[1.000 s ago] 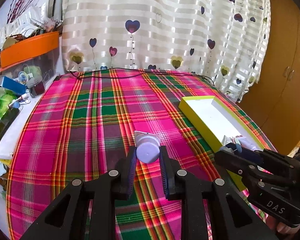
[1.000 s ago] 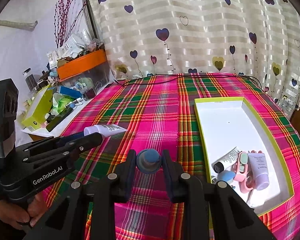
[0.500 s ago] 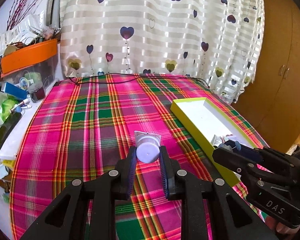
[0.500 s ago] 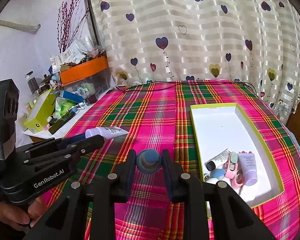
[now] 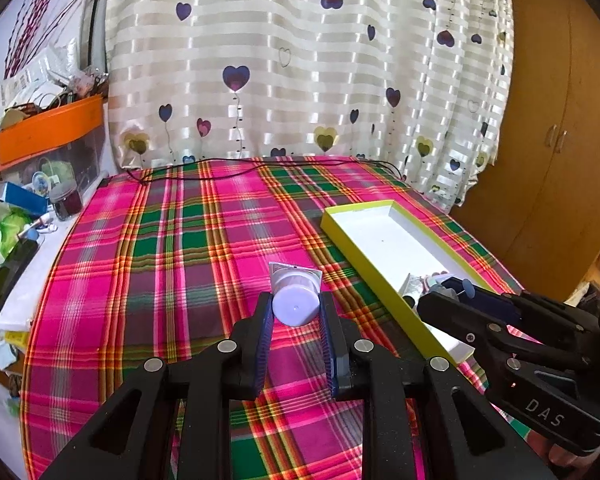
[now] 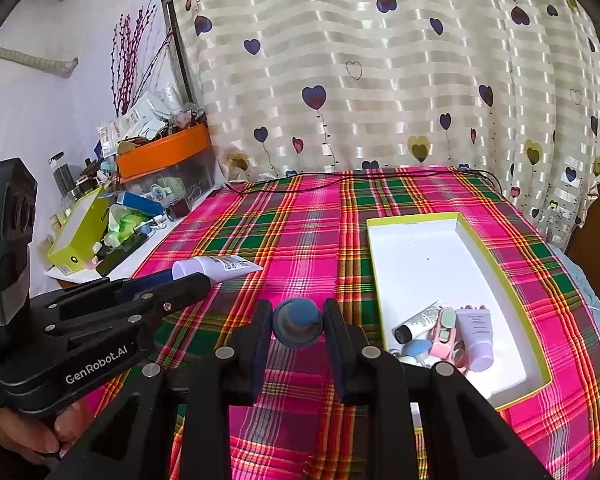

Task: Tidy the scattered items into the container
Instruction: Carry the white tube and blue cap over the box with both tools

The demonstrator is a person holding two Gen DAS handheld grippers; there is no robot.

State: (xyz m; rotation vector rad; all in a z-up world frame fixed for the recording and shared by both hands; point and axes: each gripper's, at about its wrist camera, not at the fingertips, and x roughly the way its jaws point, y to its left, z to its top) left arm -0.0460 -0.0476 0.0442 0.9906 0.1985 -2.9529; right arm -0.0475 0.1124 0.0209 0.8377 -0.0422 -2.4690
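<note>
Container: the yellow-rimmed white tray (image 6: 496, 272) lies on the plaid tablecloth (image 6: 300, 240), its long axis running away from the cameras; a black-capped tube, a pink item, a lilac tube and a blue piece sit bunched at its near end.
Lilac tube: the tube (image 5: 295, 298) is pinched by its cap in the left gripper (image 5: 295, 320), crimped tail pointing away, above the cloth.
Blue item: a round blue piece (image 6: 298, 320) is clamped between the fingers of the right gripper (image 6: 298, 322).
Bearing: the tray is to the right of both grippers; the right gripper is nearer, just beside the tray's near left corner, while the left one is well apart to the left.
Likely next: probably a short move rightward over the rim, right gripper first.
Change: against the earlier frames both grips are unchanged, and the tray sits a little farther off in both views, so the grippers appear to have drawn back slightly.
</note>
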